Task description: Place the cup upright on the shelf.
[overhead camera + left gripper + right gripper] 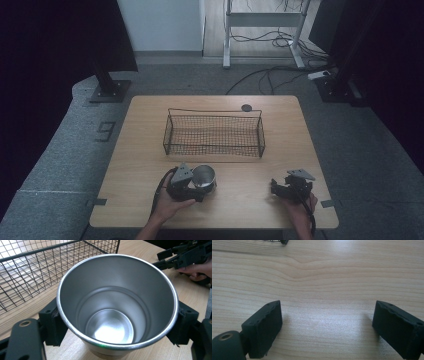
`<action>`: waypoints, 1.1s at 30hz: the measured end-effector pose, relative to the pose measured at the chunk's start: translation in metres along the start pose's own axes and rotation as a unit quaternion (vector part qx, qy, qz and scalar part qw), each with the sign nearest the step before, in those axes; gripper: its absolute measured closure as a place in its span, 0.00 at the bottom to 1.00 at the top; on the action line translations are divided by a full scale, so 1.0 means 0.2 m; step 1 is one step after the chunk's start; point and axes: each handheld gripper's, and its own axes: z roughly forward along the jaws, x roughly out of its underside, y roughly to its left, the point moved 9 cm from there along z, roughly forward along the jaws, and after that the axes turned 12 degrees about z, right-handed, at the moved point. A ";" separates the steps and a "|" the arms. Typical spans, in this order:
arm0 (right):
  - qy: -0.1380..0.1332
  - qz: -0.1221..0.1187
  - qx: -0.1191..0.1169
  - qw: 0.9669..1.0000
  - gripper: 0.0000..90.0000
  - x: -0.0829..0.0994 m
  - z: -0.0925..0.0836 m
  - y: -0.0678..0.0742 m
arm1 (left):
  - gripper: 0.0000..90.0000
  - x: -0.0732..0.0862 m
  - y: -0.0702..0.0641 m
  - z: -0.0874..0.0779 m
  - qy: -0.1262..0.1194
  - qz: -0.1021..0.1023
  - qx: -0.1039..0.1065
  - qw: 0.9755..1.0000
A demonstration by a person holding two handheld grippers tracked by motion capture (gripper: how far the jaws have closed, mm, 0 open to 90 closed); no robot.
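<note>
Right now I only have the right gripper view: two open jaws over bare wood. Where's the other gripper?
Observer: The left gripper is at the near left of the table, its jaws on either side of a steel cup.
Operator: Anything in the cup?
Observer: No, the left gripper view looks straight into it; the cup is empty.
Operator: What's beyond it?
Observer: A black wire basket at mid-table, also empty.
Operator: And my gripper?
Observer: The right gripper sits near the front right edge, well clear of the cup.
</note>
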 end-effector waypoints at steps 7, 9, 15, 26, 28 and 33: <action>0.000 0.000 0.000 1.000 0.10 0.00 0.00 0.00 | 0.21 -0.01 0.01 -0.02 -0.002 0.001 -0.005 1.000; 0.000 0.000 0.000 1.000 0.10 0.00 0.00 0.00 | 0.21 -0.01 0.03 -0.03 0.000 0.004 -0.011 1.000; 0.000 0.000 0.000 1.000 0.10 0.00 0.00 0.00 | 0.21 -0.03 0.06 -0.03 0.002 0.002 -0.024 1.000; -0.001 0.000 0.000 1.000 0.10 0.00 0.00 0.00 | 0.21 -0.10 0.16 -0.06 -0.004 -0.010 -0.047 0.999; -0.001 0.000 0.000 1.000 0.10 0.00 0.00 0.00 | 0.21 -0.11 0.18 -0.07 -0.004 -0.019 -0.062 0.998; -0.001 0.001 0.000 1.000 0.10 0.00 0.00 0.00 | 0.21 -0.14 0.20 -0.07 -0.003 -0.026 -0.063 0.998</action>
